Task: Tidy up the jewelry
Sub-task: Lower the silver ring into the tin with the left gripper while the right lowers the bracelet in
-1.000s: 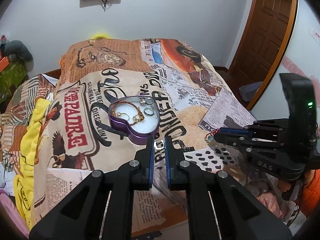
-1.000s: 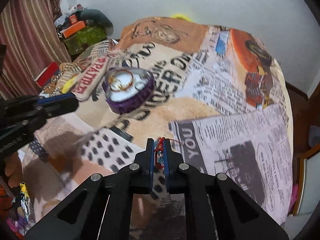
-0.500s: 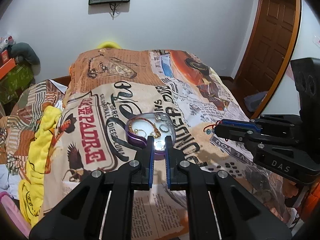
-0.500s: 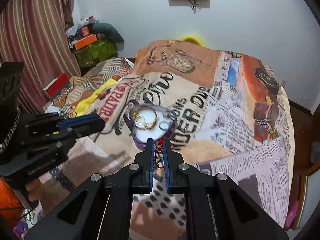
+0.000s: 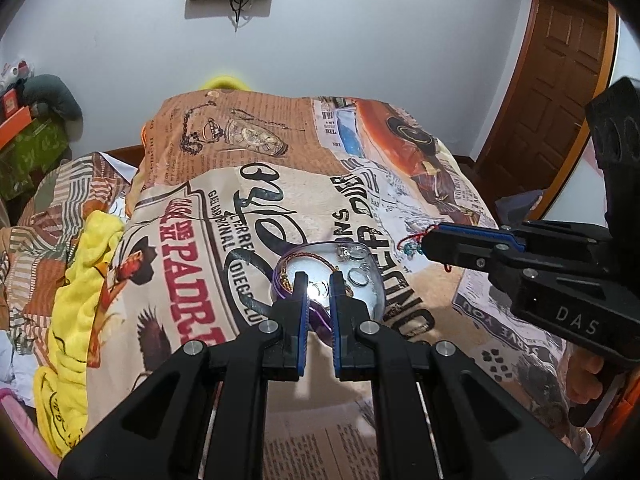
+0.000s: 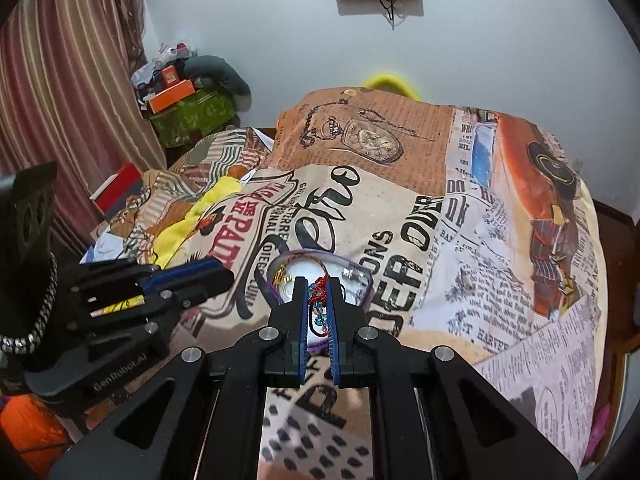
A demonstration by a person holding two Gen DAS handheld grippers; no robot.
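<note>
A purple heart-shaped jewelry box (image 5: 374, 280) with a white lining sits on the printed bedspread, holding a gold chain (image 5: 304, 257) and rings (image 5: 357, 278). It also shows in the right wrist view (image 6: 362, 272). My left gripper (image 5: 318, 280) hovers above the box, shut on a small silver ring (image 5: 319, 288). My right gripper (image 6: 319, 283) is shut on a red string bracelet with blue beads (image 6: 318, 304), held above the box's near edge. The right gripper also shows in the left wrist view (image 5: 430, 240) with the bracelet (image 5: 412, 242) dangling from its tip.
The box rests on a bed covered by a newspaper-print bedspread (image 5: 400, 184). A yellow towel (image 5: 80, 280) lies at the bed's left. Stacked boxes and a green bag (image 6: 184, 108) stand by the curtain. A wooden door (image 5: 560, 92) is at the right.
Both grippers have risen and moved toward the heart-shaped box. The left now hovers over its lining with the ring; the right has brought the red bracelet from the bedspread to the box's near edge.
</note>
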